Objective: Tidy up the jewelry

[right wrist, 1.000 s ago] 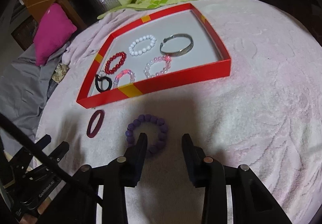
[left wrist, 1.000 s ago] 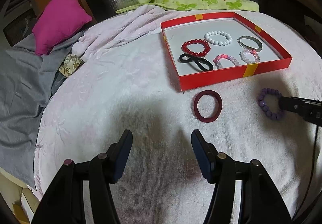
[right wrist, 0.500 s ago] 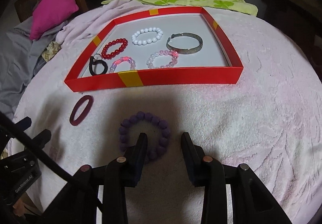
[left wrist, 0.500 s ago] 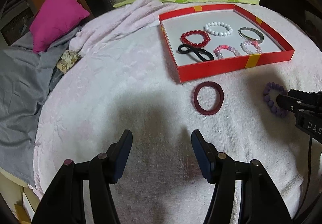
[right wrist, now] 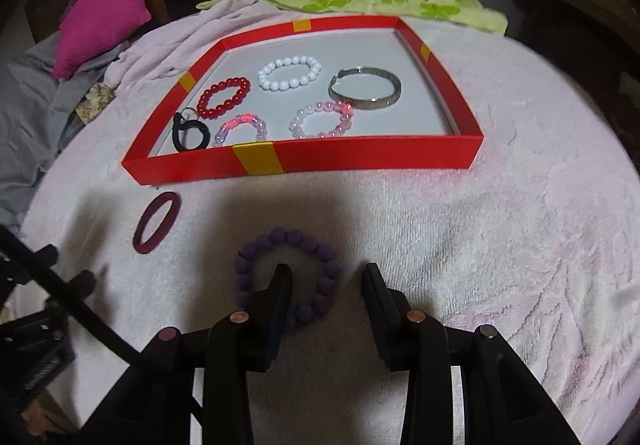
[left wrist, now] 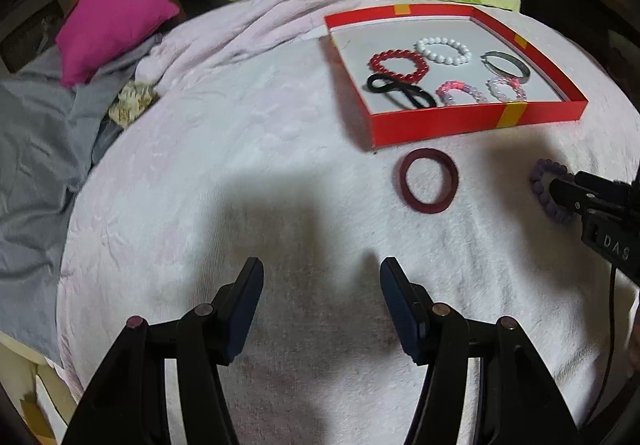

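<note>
While your right gripper (right wrist: 324,271) has crept forward and rolled level over the last second, its left finger (right wrist: 280,285) has come to sit inside the ring of the purple bead bracelet (right wrist: 288,273), and the right finger stands just outside the beads at three o'clock. The fingers are apart, straddling the bracelet's right-hand arc without pressing on it, so nothing is held yet. In the right wrist view the bracelet lies flat on the pale pink towel (right wrist: 480,245), at six o'clock from the red box (right wrist: 360,157); the earlier pictures showed it ahead of the finger, not around it. By my reading, you are lined up for the pinch, and closing now should catch the beads. The dark red hair band (right wrist: 156,223) lies at nine o'clock from the bracelet, near the box's front wall, and is untouched. Your left gripper (left wrist: 320,285) has barely moved; its fingers hang apart and empty over bare towel, with the hair band at one o'clock from them. Inside the box already lie the red bead bracelet (right wrist: 224,99), white bead bracelet (right wrist: 290,73), metal bangle (right wrist: 366,93), two pink bead bracelets (right wrist: 320,121) and a black hair tie (right wrist: 190,133). Two pieces remain outside.
</note>
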Motion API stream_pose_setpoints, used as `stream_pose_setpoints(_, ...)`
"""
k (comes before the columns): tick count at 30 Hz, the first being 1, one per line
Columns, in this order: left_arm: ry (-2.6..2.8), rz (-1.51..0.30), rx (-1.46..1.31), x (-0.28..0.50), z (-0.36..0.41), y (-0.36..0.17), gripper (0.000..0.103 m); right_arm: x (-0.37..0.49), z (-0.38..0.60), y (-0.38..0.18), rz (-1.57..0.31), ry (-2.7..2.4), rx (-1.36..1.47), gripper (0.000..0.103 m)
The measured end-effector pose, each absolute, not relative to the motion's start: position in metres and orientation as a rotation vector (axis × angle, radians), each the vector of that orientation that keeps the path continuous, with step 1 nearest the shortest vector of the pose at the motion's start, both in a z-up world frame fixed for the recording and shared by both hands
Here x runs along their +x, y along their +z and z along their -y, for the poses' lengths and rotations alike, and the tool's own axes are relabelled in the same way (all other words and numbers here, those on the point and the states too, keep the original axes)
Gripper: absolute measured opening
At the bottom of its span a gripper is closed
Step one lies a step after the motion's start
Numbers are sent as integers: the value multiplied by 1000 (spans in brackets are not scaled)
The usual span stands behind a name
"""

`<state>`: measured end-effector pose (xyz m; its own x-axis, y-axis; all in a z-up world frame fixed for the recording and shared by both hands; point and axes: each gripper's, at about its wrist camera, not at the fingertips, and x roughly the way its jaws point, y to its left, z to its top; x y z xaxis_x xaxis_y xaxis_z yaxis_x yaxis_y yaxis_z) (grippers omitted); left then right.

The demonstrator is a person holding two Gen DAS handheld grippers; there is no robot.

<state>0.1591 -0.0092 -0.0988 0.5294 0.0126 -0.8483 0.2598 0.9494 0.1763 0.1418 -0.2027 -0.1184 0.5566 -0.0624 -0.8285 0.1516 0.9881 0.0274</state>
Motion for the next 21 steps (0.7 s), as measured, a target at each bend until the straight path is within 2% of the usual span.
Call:
stream_pose_setpoints(2, -141, -1019, 265, 163, 4, -99, 62, 139, 200, -119, -947, -150, 86, 37)
stream_pose_setpoints(6, -132, -1045, 196, 171, -2, -99, 62, 135, 186, -120, -912, -192, -3, 18)
stream_pose_setpoints(9, -142, -1052, 204, 173, 3, -100, 62, 133, 180, -119, -916, -202, -49, 11)
stream_pose_setpoints(21, -168, -1019, 191, 168, 7, -92, 62, 116, 247, -101, -977, -277, 54, 10)
